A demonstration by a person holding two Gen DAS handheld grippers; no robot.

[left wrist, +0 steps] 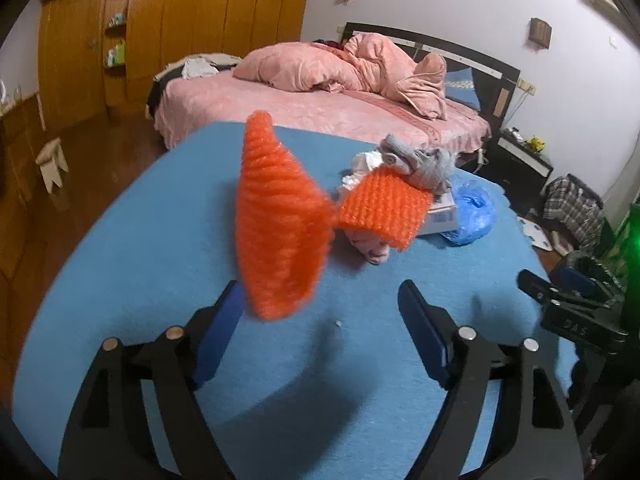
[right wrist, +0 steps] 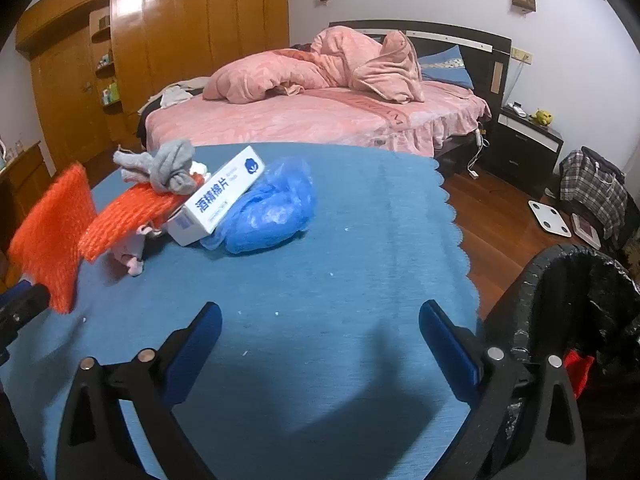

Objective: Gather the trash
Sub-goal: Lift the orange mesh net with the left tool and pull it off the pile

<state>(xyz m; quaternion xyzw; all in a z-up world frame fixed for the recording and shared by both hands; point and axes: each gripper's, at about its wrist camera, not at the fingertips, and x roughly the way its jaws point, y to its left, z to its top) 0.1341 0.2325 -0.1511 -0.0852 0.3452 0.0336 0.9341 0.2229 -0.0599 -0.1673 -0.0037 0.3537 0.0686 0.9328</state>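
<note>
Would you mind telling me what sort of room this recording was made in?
Most likely a home bedroom: a bed with a rumpled pink duvet, a wooden wardrobe and a nightstand.

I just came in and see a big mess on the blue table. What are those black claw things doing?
A person holding two grippers is tidying trash off the blue tablecloth. Both are open and holding nothing. The left gripper is right by an orange foam net that stands up from the pile, its left finger beside the net's bottom edge. The right gripper hovers over bare cloth next to a bin lined with a black bag. A grey rag, a white box and a blue plastic bag are on the table.
</note>
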